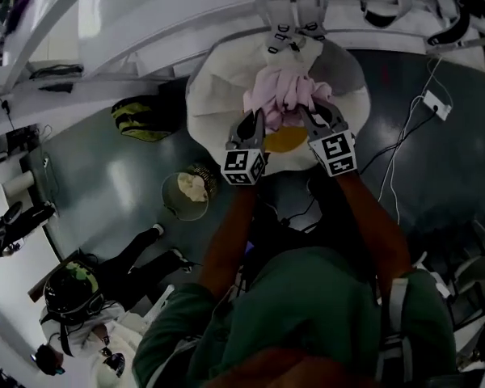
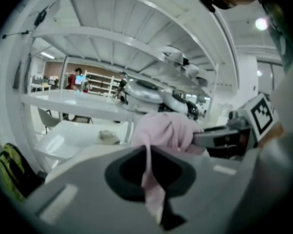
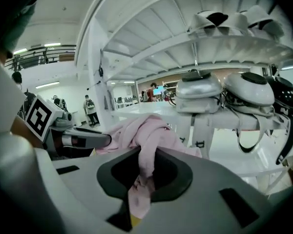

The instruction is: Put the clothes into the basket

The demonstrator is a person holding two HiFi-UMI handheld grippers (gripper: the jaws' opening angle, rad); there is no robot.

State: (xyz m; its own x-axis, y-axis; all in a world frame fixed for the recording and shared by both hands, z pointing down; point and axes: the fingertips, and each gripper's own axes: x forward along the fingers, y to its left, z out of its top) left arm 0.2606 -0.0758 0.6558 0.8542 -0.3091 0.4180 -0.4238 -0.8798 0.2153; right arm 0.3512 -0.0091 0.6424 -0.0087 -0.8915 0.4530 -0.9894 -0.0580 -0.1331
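A pink garment (image 1: 284, 91) hangs bunched between my two grippers, high above the floor. My left gripper (image 1: 255, 121) is shut on its left part and my right gripper (image 1: 318, 113) is shut on its right part. Directly beneath stands a wide, round white basket (image 1: 210, 95) with something yellow (image 1: 287, 140) inside. In the left gripper view the pink cloth (image 2: 168, 129) runs down into my closed jaws, with the right gripper (image 2: 227, 136) beside it. In the right gripper view the pink cloth (image 3: 142, 130) is likewise pinched in the jaws, and the left gripper (image 3: 83, 140) is at the left.
A small round bucket (image 1: 186, 194) stands on the dark floor left of the basket, and a yellow-green backpack (image 1: 145, 118) lies farther left. A person (image 1: 89, 305) sits at the lower left. Cables (image 1: 404, 140) run across the floor at right. White shelving with helmets (image 3: 246, 89) rises ahead.
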